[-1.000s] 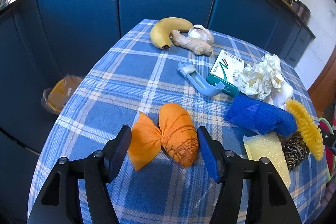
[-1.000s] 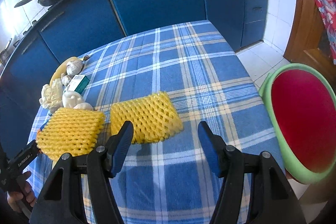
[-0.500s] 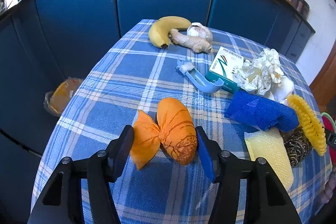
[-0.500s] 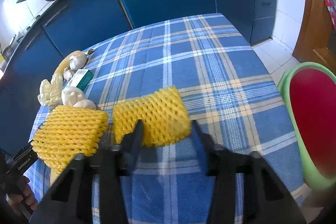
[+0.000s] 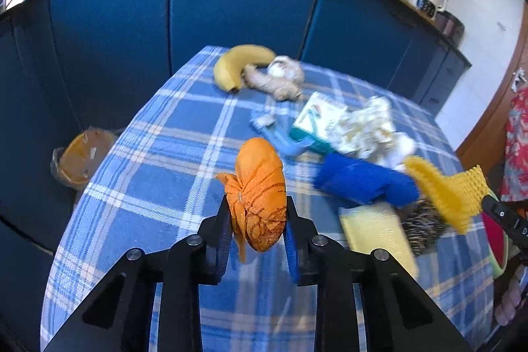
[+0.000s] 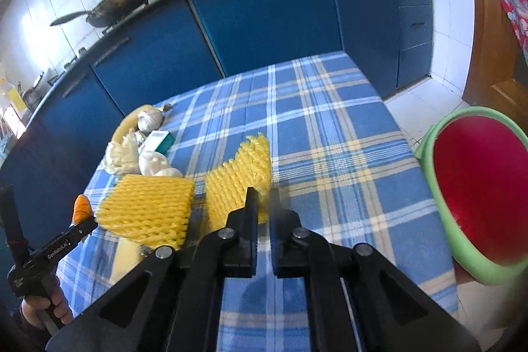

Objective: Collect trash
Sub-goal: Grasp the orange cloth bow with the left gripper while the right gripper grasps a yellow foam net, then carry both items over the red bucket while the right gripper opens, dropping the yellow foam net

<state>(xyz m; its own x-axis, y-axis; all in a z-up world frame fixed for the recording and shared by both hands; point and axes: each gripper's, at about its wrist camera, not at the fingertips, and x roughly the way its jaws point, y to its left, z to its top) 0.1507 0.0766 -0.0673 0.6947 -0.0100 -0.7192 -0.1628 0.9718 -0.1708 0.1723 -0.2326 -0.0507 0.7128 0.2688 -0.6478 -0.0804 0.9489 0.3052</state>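
Tilting downward, left hand-held gripper [image 5: 258, 221] closing on orange bundle [image 5: 259, 193], lifted off table [image 5: 158, 160]

We see an orange knotted bag [image 5: 260, 200] with dark marks, standing on end off the checked table [image 5: 158, 160]. At 3 o'clock from it is a bendy yellow foam net [image 6: 237, 183], folded and lifted at one corner. A second yellow net [image 6: 147, 208] lies flat at 9 o'clock from that one.
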